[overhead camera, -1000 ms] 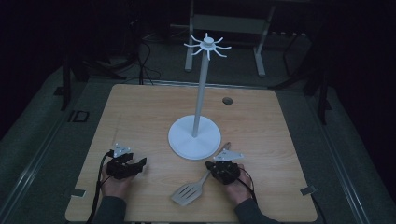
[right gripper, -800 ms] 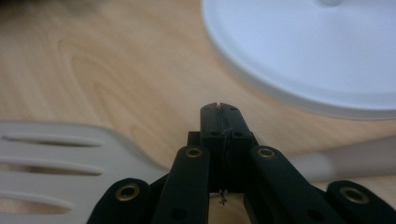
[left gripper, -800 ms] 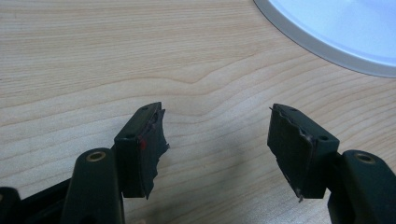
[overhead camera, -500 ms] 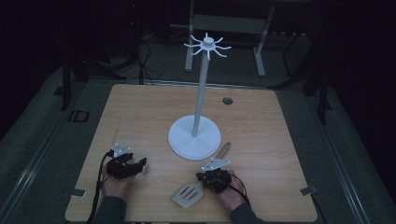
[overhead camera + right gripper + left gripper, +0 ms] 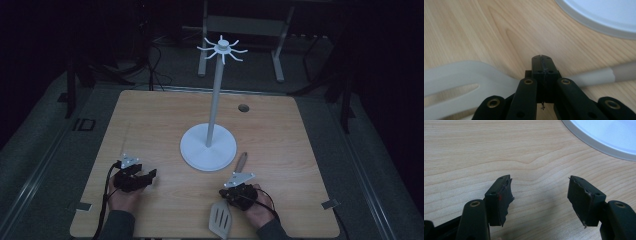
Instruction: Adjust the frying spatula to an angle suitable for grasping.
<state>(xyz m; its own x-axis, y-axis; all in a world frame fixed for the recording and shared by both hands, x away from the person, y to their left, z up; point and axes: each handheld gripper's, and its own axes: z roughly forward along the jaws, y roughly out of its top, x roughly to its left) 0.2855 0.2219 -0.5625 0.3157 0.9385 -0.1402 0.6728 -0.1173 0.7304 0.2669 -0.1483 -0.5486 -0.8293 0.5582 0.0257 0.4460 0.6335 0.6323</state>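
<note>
A white stand [image 5: 209,145] with a round base, a tall pole and a ring of hooks on top rises at the table's middle. Its base rim [image 5: 599,17] lies ahead of my right gripper. A pale spatula [image 5: 221,220] lies by the front edge, its handle [image 5: 241,161] pointing at the base. My right gripper [image 5: 226,194] hovers over the spatula's neck; the jaws [image 5: 541,62] are pressed together, with the spatula [image 5: 461,75] passing beneath them. My left gripper [image 5: 149,176] rests at the front left, open [image 5: 540,192] over bare wood.
The wooden table [image 5: 150,115] has a small round hole [image 5: 243,107] at the back right and tape marks near both front corners [image 5: 82,206]. Dark floor, cables and a metal frame [image 5: 245,25] lie beyond the far edge.
My right hand has shifted a little across the table near the spatula. The spatula's blade has swung nearer the front edge and rightward. The left hand has stayed put.
</note>
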